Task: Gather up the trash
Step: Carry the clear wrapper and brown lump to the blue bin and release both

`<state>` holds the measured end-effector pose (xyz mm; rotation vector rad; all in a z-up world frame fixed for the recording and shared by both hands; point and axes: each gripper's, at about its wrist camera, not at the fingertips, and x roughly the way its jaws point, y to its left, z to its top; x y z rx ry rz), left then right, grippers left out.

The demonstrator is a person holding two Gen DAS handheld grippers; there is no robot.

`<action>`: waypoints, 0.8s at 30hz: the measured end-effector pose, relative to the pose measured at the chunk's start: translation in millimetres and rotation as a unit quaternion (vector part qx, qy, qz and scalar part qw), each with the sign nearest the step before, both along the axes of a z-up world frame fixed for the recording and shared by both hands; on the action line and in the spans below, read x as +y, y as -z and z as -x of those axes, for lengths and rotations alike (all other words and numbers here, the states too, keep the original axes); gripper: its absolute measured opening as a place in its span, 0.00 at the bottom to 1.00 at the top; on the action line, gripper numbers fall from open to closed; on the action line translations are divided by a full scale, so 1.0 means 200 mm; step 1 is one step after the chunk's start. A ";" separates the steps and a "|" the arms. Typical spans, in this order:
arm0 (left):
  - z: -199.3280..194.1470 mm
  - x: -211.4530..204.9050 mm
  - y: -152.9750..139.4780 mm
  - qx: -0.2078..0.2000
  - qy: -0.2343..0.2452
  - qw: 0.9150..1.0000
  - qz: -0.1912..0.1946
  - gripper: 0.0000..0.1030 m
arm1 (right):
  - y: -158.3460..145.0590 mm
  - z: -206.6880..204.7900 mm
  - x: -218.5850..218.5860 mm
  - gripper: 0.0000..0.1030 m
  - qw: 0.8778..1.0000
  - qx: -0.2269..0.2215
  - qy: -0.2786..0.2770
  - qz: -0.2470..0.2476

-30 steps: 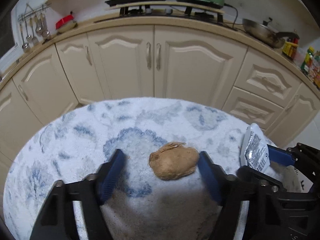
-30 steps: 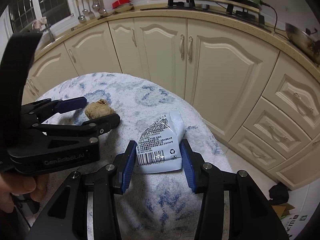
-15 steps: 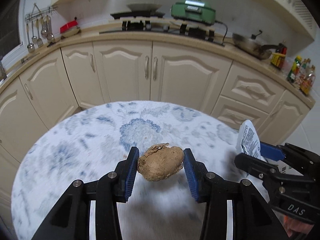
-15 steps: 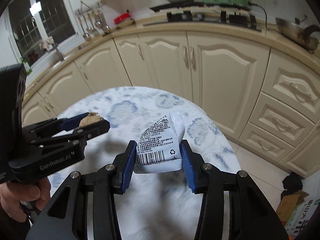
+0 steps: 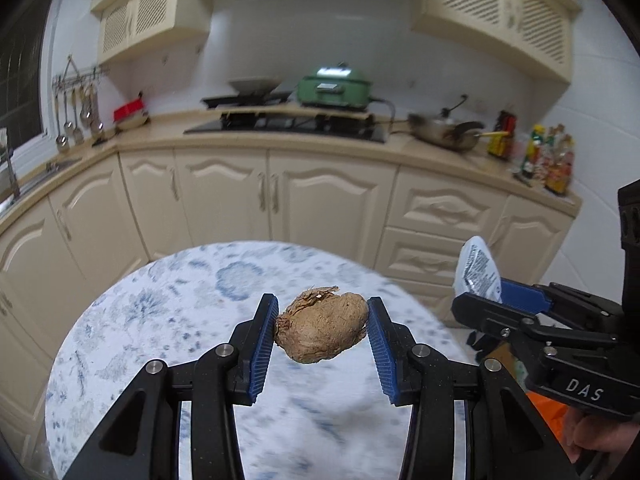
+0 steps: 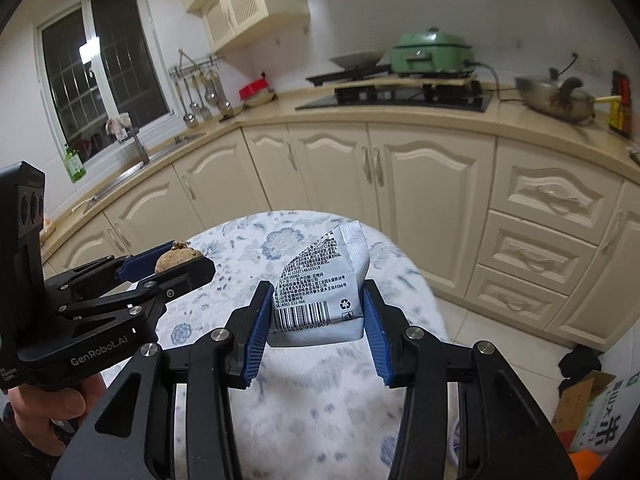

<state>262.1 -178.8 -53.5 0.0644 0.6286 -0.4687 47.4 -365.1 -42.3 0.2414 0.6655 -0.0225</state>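
The left gripper (image 5: 322,330) is clamping a brown lump; the right gripper (image 6: 316,312) is pinching a white packet alongside it.

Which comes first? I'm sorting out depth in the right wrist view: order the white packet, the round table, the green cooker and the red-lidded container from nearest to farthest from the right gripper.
1. White packet: clamped in the right gripper.
2. Round table: just below and ahead.
3. Red-lidded container, left, and green cooker, right: both on the back counter, too close to call.
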 end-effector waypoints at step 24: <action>0.42 -0.88 0.33 0.003 0.166 0.986 0.030 0.40 | 0.24 0.91 -0.78 0.43 0.982 0.015 0.190 0.014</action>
